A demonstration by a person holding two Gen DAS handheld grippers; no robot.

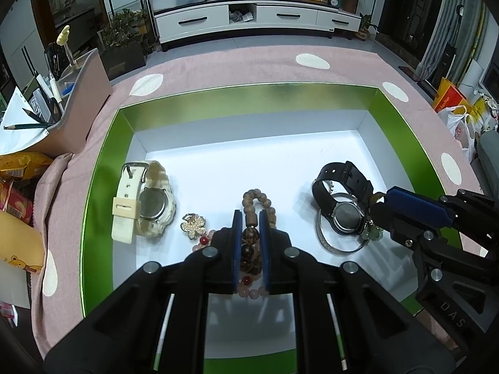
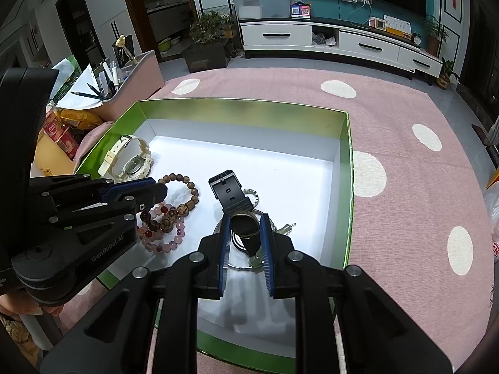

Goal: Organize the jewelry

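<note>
Left wrist view: the left gripper (image 1: 249, 218) has its fingers nearly closed around a wooden bead bracelet (image 1: 258, 201) in the green-walled box (image 1: 103, 168), beside a cream watch (image 1: 146, 202); loose beads likely roll, so a mid-strand pinch suits. Right wrist view: the right gripper (image 2: 246, 237), narrowly parted, straddles the black watch (image 2: 237, 208)'s flexible strap; contact is unclear.
</note>
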